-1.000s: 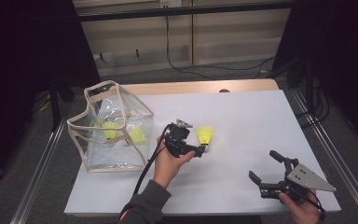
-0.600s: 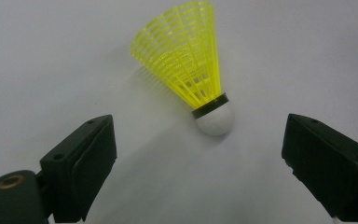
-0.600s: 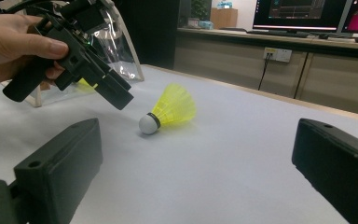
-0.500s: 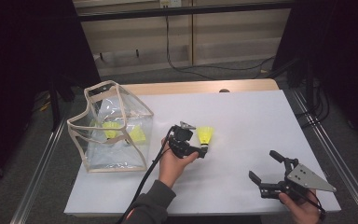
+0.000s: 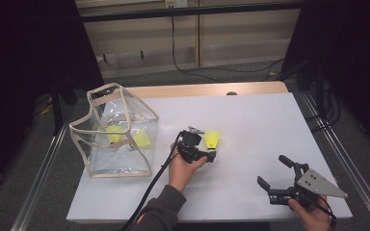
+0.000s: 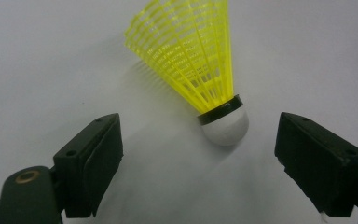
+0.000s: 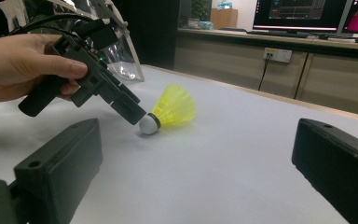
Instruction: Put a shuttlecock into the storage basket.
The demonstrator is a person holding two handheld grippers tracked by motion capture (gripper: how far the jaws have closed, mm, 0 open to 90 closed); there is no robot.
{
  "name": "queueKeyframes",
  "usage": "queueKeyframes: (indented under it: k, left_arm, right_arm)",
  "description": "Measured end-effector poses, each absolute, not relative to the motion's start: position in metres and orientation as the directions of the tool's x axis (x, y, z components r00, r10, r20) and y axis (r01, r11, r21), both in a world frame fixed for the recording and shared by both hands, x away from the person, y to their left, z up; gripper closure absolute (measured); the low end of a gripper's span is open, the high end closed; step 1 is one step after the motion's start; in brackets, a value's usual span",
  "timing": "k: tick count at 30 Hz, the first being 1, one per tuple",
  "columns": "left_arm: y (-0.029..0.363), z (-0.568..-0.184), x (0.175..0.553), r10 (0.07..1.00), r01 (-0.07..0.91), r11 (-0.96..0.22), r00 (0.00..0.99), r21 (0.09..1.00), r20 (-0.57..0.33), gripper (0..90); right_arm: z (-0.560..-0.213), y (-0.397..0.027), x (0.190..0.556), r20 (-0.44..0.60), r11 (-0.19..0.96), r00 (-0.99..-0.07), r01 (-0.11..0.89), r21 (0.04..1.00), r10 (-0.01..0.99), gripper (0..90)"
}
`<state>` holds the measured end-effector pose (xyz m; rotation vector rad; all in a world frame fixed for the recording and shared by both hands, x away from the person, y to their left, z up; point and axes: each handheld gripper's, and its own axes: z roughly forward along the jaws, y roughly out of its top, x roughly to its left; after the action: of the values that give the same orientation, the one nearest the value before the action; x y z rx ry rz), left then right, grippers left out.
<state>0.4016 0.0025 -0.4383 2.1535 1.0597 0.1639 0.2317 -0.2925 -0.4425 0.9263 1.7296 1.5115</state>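
Bench (image 5: 250, 115): white, shuttlecock (image 5: 212, 139) near the middle.
Left tongs (image 6: 200, 154): open, just been closing around its white tip.
Right tongs (image 5: 282, 175): open, empty.
Risk: tip may roll away.

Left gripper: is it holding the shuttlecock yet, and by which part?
No. The left gripper is open, its jaws flanking the shuttlecock at its white cork tip without touching.

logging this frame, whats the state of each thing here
shuttlecock on the table: lying on its side, white cork between the left gripper's jaws, not pinched
left gripper: open, jaws have just been closing around the cork
right gripper: open, holding nothing, apart from the shuttlecock
clear bag: upright, top open
shuttlecocks in the bag: two, lying at the bottom
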Motion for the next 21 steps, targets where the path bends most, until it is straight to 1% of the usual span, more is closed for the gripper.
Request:
queueKeyframes:
  k: [5, 21]
  left_arm:
    - [0.0012, -0.4412, 0.4025, 0.742, 0.652, -0.4, 0.643, 0.644, -0.189, 16.1]
    - [-0.0074, -0.4475, 0.4041, 0.735, 0.639, -0.4, 0.652, 0.656, -0.187, 26.4]
  right_arm:
    - [-0.4427, -0.2925, 0.2318, -0.022, 0.085, -0.537, 0.092, 0.992, 0.843, 1.6]
    - [-0.4429, -0.2923, 0.2319, -0.022, 0.086, -0.536, 0.094, 0.992, 0.844, 1.6]
